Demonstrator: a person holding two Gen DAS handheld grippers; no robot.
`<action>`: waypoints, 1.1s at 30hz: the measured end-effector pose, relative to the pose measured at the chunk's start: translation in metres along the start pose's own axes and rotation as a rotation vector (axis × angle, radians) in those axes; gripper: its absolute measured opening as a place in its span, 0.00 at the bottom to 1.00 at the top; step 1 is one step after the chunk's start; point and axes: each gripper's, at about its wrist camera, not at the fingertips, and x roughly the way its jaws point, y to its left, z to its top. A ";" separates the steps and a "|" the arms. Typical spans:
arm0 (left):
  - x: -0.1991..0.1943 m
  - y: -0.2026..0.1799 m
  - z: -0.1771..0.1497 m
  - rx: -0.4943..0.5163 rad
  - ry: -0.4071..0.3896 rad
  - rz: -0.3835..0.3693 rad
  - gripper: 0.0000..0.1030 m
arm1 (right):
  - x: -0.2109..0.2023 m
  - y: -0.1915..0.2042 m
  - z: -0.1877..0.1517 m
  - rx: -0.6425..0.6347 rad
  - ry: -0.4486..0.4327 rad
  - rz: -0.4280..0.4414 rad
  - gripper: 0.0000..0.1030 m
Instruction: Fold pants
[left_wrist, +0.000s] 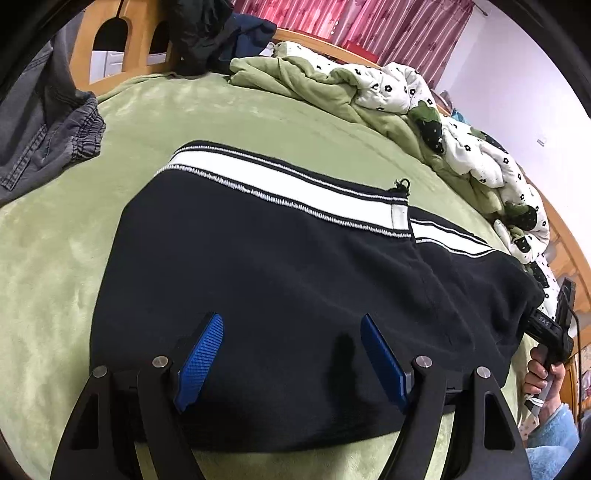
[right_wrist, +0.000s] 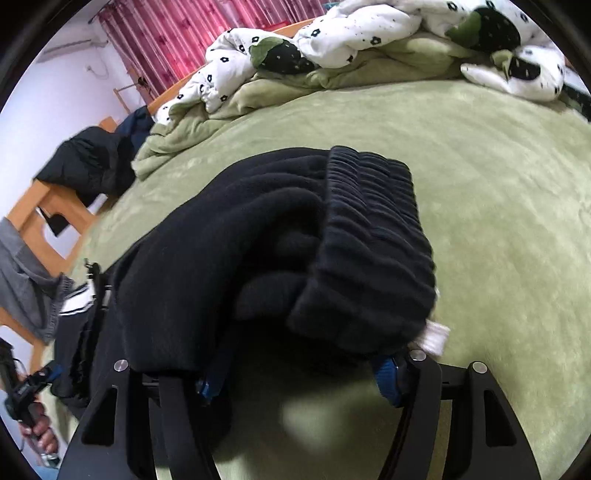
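Observation:
Black pants (left_wrist: 280, 280) with a white side stripe lie partly folded on the green bed cover. My left gripper (left_wrist: 291, 350) is open just above the pants, its blue pads apart and empty. In the right wrist view the ribbed waistband end of the pants (right_wrist: 369, 236) is bunched and lifted over my right gripper (right_wrist: 299, 380), whose fingers are mostly hidden under the cloth. The jaws stand wide apart with fabric draped on them. The right gripper's body (left_wrist: 550, 332) shows at the right edge of the left wrist view, held by a hand.
A grey pair of pants (left_wrist: 48, 136) lies at the left by the wooden bed frame (left_wrist: 140, 40). A rumpled white and green quilt (left_wrist: 424, 110) runs along the far side of the green bed cover (left_wrist: 44, 258). Dark clothes (right_wrist: 88, 166) are piled on a wooden stand.

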 end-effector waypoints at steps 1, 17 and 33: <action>-0.001 0.001 0.002 0.003 -0.006 -0.002 0.73 | -0.002 0.006 0.001 -0.019 -0.013 -0.012 0.45; -0.013 0.019 0.005 0.146 -0.087 -0.024 0.73 | -0.023 0.005 0.032 -0.312 -0.065 -0.504 0.37; -0.042 0.036 -0.013 0.107 -0.086 0.008 0.73 | -0.103 -0.027 -0.021 0.081 -0.058 -0.380 0.63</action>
